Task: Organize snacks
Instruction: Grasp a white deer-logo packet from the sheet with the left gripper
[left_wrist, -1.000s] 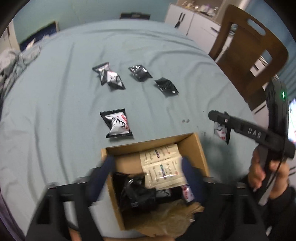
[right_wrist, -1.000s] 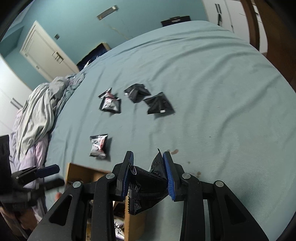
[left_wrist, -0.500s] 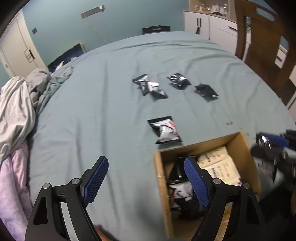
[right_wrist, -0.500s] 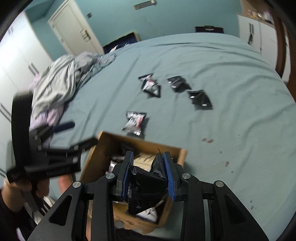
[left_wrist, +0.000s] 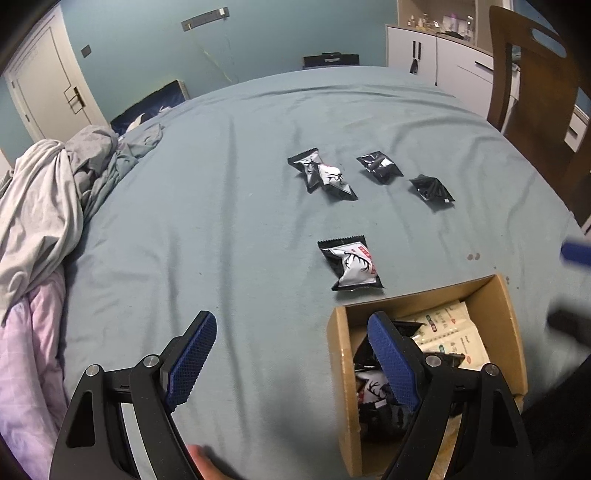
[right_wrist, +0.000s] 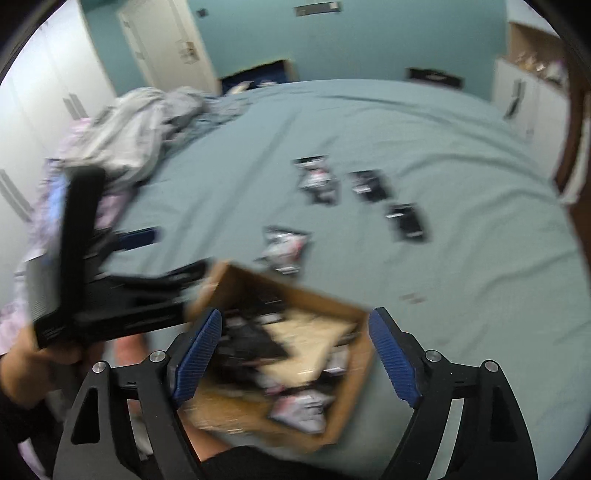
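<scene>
A cardboard box (left_wrist: 511, 314) holding several snack packets sits at the near edge of the blue cloth; it also shows, blurred, in the right wrist view (right_wrist: 351, 398). A black-and-white snack packet (left_wrist: 351, 266) lies just beyond the box. Three more spots of black packets (left_wrist: 323, 177) (left_wrist: 378, 168) (left_wrist: 431, 189) lie farther back. My left gripper (left_wrist: 291, 354) is open and empty, left of the box. My right gripper (right_wrist: 295, 350) is open and empty above the box. The left gripper (right_wrist: 140, 254) also shows in the right wrist view.
A heap of grey and pink bedding (left_wrist: 40, 206) lies at the left. A wooden chair (left_wrist: 539, 96) stands at the right. White cabinets (left_wrist: 436, 48) and a door (left_wrist: 48, 85) are behind.
My right gripper has opened over the box and the black packet it held is gone from its fingers. My left gripper has stayed open left of the box.
</scene>
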